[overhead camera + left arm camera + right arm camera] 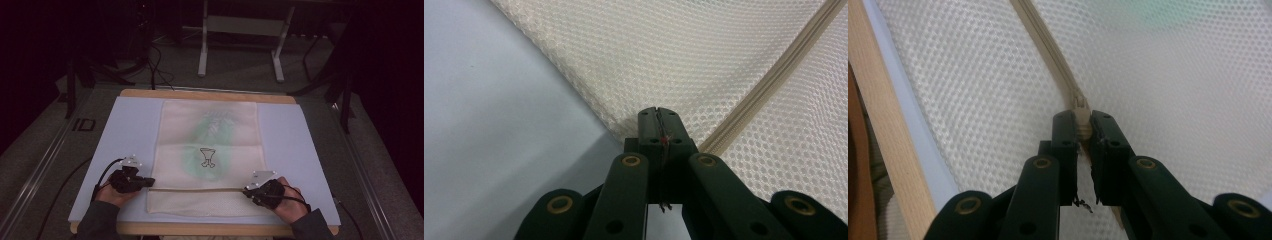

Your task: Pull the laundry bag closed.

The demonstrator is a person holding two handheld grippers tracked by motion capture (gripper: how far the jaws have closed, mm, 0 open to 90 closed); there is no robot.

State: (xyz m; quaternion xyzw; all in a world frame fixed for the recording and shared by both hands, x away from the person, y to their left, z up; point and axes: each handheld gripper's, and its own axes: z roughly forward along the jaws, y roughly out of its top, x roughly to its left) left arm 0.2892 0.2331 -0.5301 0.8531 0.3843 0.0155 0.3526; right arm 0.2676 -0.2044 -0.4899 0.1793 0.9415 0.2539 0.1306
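Note:
A cream mesh laundry bag (207, 150) lies flat on the pale blue mat (125, 130), with green fabric and a small dark drawing showing through it. A zipper (200, 189) runs across the bag near its front end. My left gripper (150, 182) is shut on the bag's left edge (629, 127) at the zipper's end. My right gripper (246, 190) is shut on the zipper pull (1080, 111) at the right end of the zipper (1048, 45). The mesh (664, 50) spreads out ahead of the left gripper (658, 112).
The mat covers a wooden table (207, 95), whose front edge (873, 125) lies close beside the right gripper (1082, 120). Metal table legs (202, 55) and cables (157, 70) stand on the grey floor beyond. Bare mat lies left and right of the bag.

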